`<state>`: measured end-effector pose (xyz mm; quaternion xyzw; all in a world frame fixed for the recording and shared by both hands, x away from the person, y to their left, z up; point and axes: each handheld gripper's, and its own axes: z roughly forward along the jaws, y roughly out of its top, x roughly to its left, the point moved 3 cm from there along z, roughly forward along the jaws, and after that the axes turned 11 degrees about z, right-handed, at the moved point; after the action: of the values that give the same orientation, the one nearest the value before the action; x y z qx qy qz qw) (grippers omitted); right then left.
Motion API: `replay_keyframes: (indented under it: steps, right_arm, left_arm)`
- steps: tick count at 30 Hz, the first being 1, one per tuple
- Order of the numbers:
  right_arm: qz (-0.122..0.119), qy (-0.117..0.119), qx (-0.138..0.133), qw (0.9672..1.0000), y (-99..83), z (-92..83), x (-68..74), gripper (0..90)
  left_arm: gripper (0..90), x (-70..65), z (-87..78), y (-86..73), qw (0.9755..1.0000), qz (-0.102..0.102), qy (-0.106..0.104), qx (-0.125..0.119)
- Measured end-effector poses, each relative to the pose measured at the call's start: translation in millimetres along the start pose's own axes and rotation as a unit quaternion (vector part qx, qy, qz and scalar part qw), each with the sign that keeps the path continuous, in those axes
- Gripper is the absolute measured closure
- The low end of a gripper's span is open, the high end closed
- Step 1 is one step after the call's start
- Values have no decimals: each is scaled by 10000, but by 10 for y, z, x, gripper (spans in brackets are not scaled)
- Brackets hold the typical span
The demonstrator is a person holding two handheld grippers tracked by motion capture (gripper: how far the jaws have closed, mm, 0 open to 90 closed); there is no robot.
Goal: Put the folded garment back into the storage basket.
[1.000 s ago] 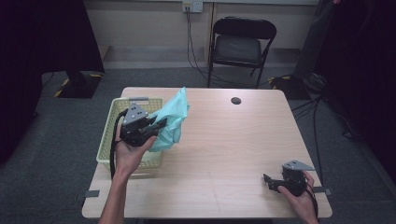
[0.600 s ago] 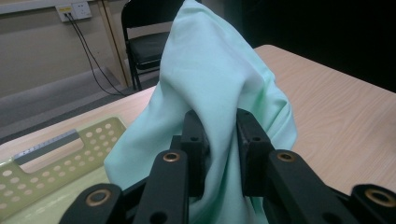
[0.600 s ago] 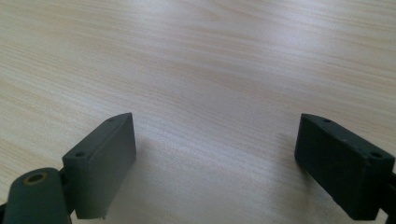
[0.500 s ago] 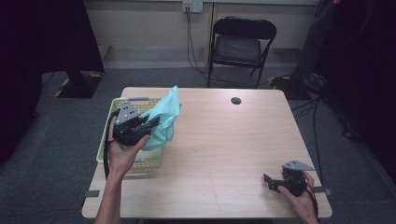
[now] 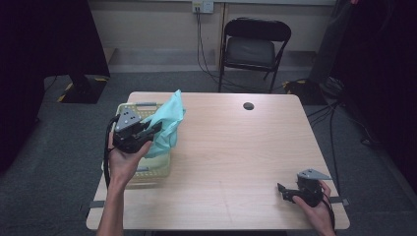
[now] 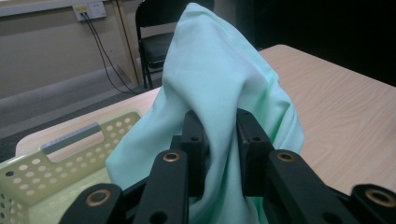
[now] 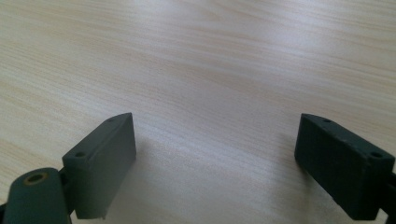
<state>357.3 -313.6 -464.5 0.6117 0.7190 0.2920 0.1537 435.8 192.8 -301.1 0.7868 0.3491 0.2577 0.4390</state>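
Item: mint-green cloth (image 5: 166, 125), left of centre in the high view, lifted above the pale yellow perforated basket (image 5: 147, 172) that sits at the table's left edge; its lower folds hang toward the basket's right rim

Holder: left gripper (image 5: 150, 132), jaws drawn narrow and pinched on a bunched fold of the cloth; in the left gripper view the fabric rises in a peak between and above the two black pads (image 6: 194, 140), the rest draping down to either side

Appearance: plain, unpatterned, matte weave, soft creases, one thin seam line along the right edge; no stiff parts seen

Handling, as judged: light, limp, not fragile, not slippery; it sags wherever unsupported and can snag on the basket's rim or holes. Best taken at a gathered fold or a corner, enough layers between the pads to keep it from sliding out

Centre: bare wooden table (image 5: 231, 157), a small dark round object (image 5: 248, 105) near its far edge

Right: right gripper (image 5: 285, 192), lower right of the high view, resting low at the table's near edge, jaws spread wide with nothing between them
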Motion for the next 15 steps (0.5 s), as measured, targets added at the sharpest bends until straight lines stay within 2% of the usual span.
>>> replay_keyframes:
  steps: [15]
  right_arm:
    - [0,0,0,10000,0,0,0,117]
  left_arm:
    - [765,143,-29,-100,9996,-100,231,89]
